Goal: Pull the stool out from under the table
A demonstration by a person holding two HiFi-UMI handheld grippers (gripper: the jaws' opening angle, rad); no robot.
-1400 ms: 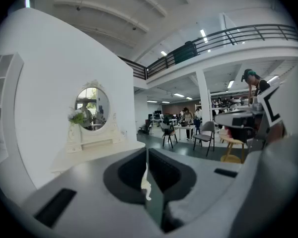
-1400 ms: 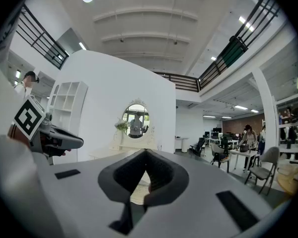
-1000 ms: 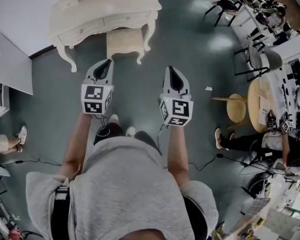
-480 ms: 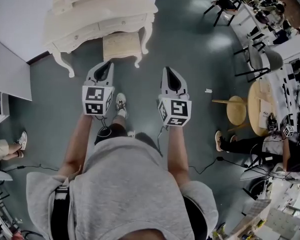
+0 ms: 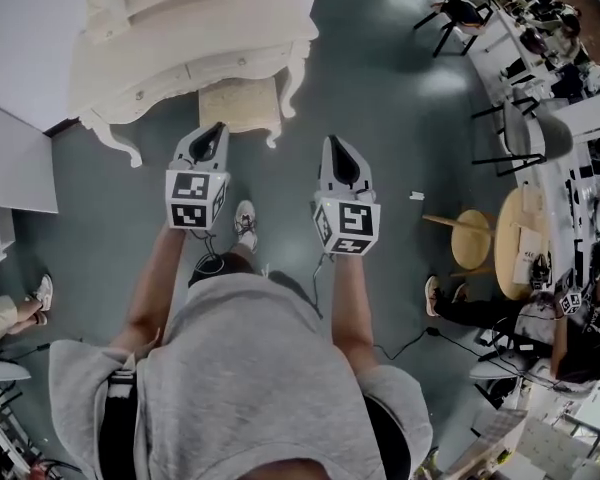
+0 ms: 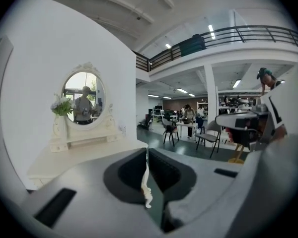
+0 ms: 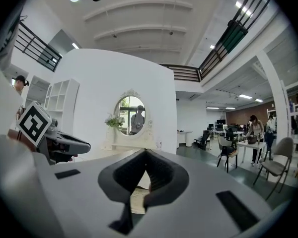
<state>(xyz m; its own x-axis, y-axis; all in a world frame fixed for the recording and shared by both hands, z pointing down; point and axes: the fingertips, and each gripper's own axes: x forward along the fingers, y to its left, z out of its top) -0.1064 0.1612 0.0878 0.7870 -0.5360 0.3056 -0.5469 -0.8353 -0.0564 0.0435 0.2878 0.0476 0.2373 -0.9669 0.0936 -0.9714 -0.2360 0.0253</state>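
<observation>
Tucked partly under the white dressing table (image 5: 210, 38), the cushioned stool (image 5: 238, 103) shows only its near edge and front legs. It lies straight ahead of both grippers and somewhat between them. The left gripper (image 5: 217, 128) is the nearer, its tip just short of the stool's front-left corner, while the right gripper (image 5: 338, 148) hangs farther back and off to the stool's right. Both have their jaws pressed together with nothing between them (each gripper view shows the dark pads meeting in a closed seam), so they would need to spread before taking the seat.

The stool's front edge runs crosswise to the grippers, slightly skewed along with the table. The 2 curved front table legs flank it, the right table leg (image 5: 295, 68) close to its side, so I judge a straight pull toward the person is the safest line. Behind the grippers the grey floor (image 5: 400, 118) is open, apart from the person's shoe (image 5: 245, 220) and a cable (image 5: 208, 264).
</observation>
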